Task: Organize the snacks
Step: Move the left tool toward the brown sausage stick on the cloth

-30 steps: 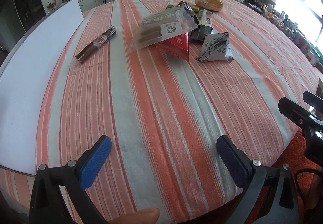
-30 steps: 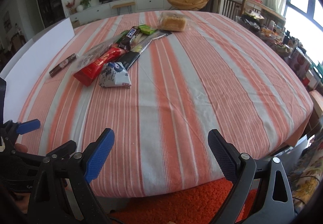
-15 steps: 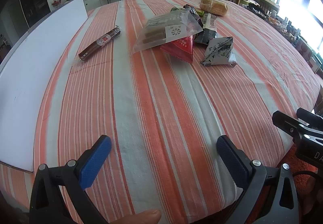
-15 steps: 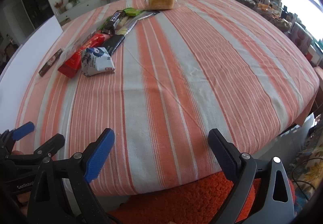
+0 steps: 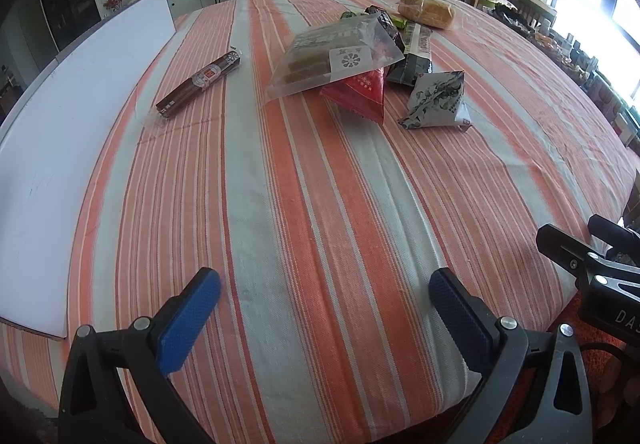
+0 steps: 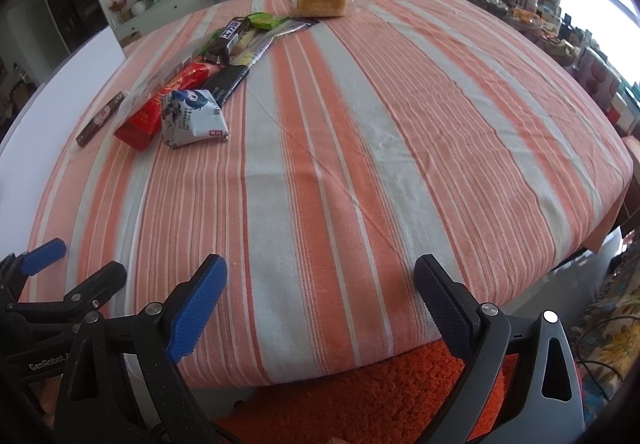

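Note:
A heap of snacks lies at the far middle of the striped table: a clear bag of brown bars point(image 5: 336, 56), a red packet point(image 5: 358, 94), a white and blue pouch point(image 5: 438, 100) point(image 6: 192, 118), dark packets point(image 6: 228, 40) and a bread loaf in plastic point(image 5: 426, 10) point(image 6: 320, 0). A long brown stick snack point(image 5: 200, 82) lies apart to the left. My left gripper point(image 5: 324, 308) is open and empty over the near table edge. My right gripper point(image 6: 320, 296) is open and empty at the near edge, to the right of the left one.
A white board point(image 5: 60, 132) lies along the table's left side. The striped tablecloth point(image 6: 400, 132) covers the round table. An orange rug point(image 6: 360, 396) lies below the near edge. Chairs and cluttered shelves stand at the far right.
Both grippers have moved forward and a little higher over the near table edge. The snacks have not moved. Both jaws stay open.

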Demonstrator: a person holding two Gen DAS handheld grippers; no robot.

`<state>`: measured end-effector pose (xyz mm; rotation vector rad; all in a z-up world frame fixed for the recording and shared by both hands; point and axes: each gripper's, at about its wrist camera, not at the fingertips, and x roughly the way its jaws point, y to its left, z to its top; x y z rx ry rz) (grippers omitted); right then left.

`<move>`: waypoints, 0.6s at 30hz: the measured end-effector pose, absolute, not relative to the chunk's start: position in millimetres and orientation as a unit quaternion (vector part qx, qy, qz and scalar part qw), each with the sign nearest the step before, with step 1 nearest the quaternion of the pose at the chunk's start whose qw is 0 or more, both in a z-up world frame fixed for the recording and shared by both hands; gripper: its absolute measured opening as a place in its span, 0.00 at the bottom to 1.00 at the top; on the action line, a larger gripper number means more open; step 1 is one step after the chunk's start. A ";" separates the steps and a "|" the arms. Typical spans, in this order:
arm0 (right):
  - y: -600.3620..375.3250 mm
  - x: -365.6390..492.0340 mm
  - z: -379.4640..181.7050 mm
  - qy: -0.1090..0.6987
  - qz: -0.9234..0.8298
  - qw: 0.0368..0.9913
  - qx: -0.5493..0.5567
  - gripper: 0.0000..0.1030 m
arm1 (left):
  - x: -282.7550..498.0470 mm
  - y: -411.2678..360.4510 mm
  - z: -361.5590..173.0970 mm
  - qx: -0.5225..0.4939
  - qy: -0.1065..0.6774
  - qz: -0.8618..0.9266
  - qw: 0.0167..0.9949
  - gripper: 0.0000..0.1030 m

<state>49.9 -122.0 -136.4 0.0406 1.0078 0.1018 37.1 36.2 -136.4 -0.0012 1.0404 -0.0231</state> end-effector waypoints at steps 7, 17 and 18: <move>-119.1 51.0 -136.7 0.487 0.046 0.872 0.005 0.94 | 36.6 36.6 -136.7 0.004 0.496 -0.016 0.868 1.00; -120.5 51.6 -136.0 0.485 0.049 0.873 0.009 0.94 | 32.0 37.3 -137.3 0.011 0.482 -0.025 0.876 1.00; -123.4 51.6 -135.1 0.484 0.054 0.873 0.019 0.94 | 31.5 37.2 -137.2 0.011 0.482 -0.026 0.876 1.00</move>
